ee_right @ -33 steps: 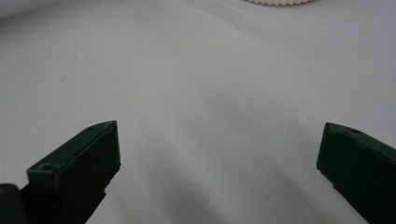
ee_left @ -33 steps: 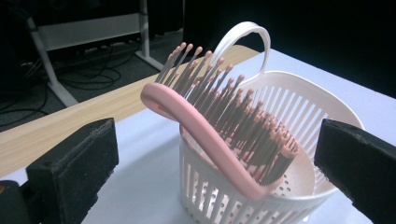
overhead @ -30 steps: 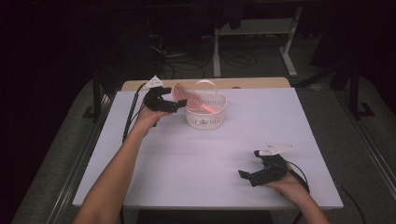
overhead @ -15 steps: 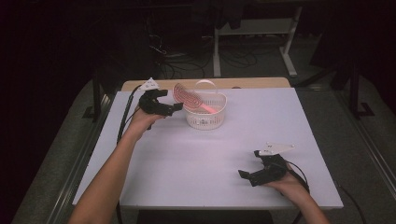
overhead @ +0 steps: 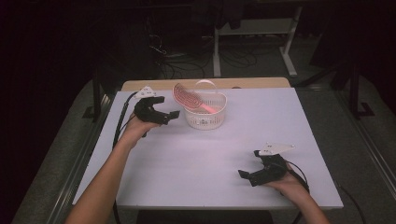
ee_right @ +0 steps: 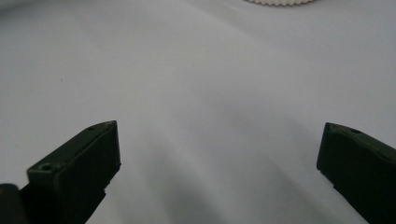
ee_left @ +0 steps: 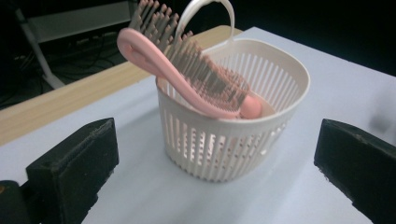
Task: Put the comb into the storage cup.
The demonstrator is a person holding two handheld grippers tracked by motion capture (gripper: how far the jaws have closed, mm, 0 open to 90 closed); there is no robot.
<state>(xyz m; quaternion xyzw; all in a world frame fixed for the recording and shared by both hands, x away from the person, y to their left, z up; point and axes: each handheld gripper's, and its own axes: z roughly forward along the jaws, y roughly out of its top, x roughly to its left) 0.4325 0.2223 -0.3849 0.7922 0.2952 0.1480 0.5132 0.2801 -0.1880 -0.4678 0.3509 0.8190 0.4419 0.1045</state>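
Observation:
A white slotted basket [overhead: 211,121] with a loop handle stands at the back middle of the white table [overhead: 196,163]. A pink hairbrush [overhead: 183,96] leans in it, its head sticking out over the left rim. My left gripper [overhead: 170,117] is open just left of the basket, holding nothing. In the left gripper view the basket [ee_left: 219,144] and the hairbrush [ee_left: 187,74] stand ahead between my black fingers [ee_left: 74,168]. My right gripper [overhead: 248,164] rests open at the front right, with bare table between its fingers [ee_right: 74,168].
A wooden strip [overhead: 261,82] runs along the table's far edge. Cables and a white frame stand on the dark floor beyond. The basket's lower edge [ee_right: 280,2] shows at the top of the right gripper view.
My left gripper has drawn back a little to the left, away from the basket and brush. The right gripper has stayed where it was.

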